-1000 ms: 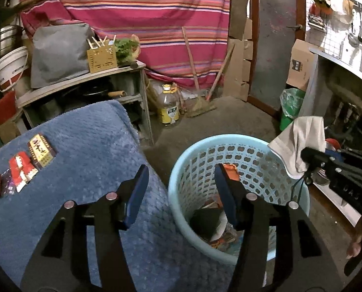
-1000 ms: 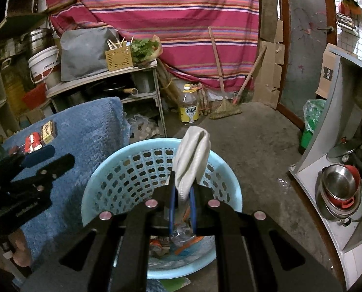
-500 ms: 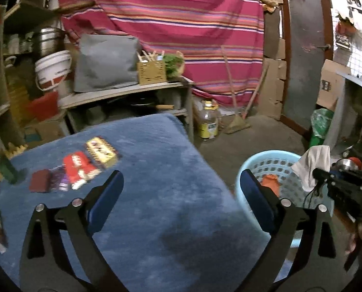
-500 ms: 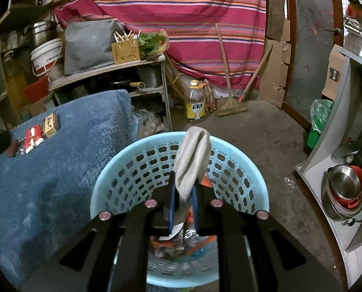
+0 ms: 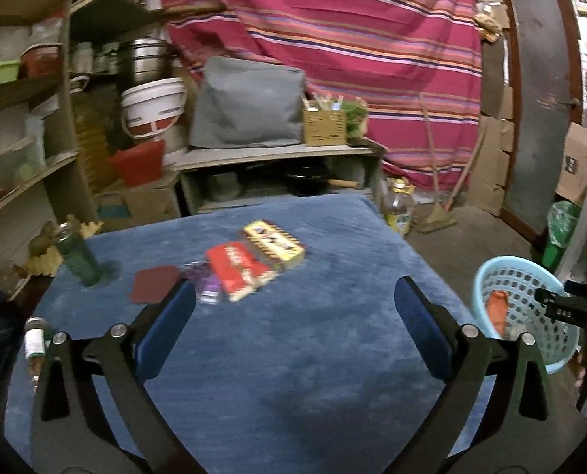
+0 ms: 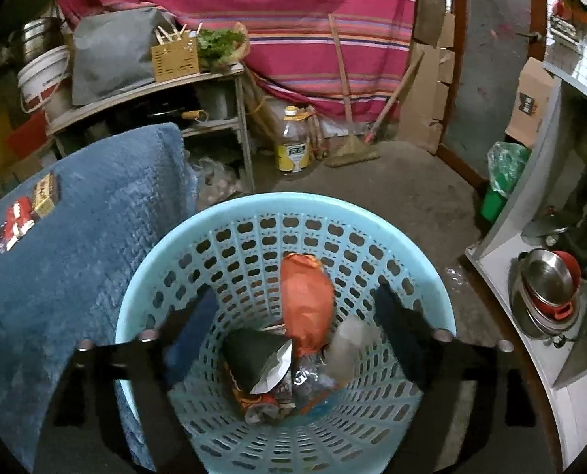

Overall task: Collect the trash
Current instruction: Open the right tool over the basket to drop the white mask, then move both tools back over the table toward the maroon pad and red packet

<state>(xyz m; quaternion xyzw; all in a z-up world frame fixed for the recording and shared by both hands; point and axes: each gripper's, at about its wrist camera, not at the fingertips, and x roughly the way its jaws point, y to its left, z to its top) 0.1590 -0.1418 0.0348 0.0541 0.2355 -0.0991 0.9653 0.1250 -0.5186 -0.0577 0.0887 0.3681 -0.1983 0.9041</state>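
While right gripper (image 6: pixel 293 316) gapes over basket (image 6: pixel 431 288), left gripper (image 5: pixel 293 300) gapes above wrappers (image 5: pixel 238 272).

The left wrist view is taken from above the near edge of a blue-covered table (image 5: pixel 277 355), facing level across it toward a striped curtain (image 5: pixel 352 39) and shelves. The right wrist view is taken from close above a light blue basket (image 6: pixel 143 296), tilted down into it, with the floor and the curtain (image 6: pixel 273 0) beyond. Shared by both views are the table (image 6: pixel 76 237), the basket (image 5: pixel 530 316) at the right edge of the left view, the packets (image 5: pixel 250 264) on the cloth (image 6: pixel 21 213), and the oil bottle (image 5: pixel 398 205) on the floor (image 6: pixel 293 146).
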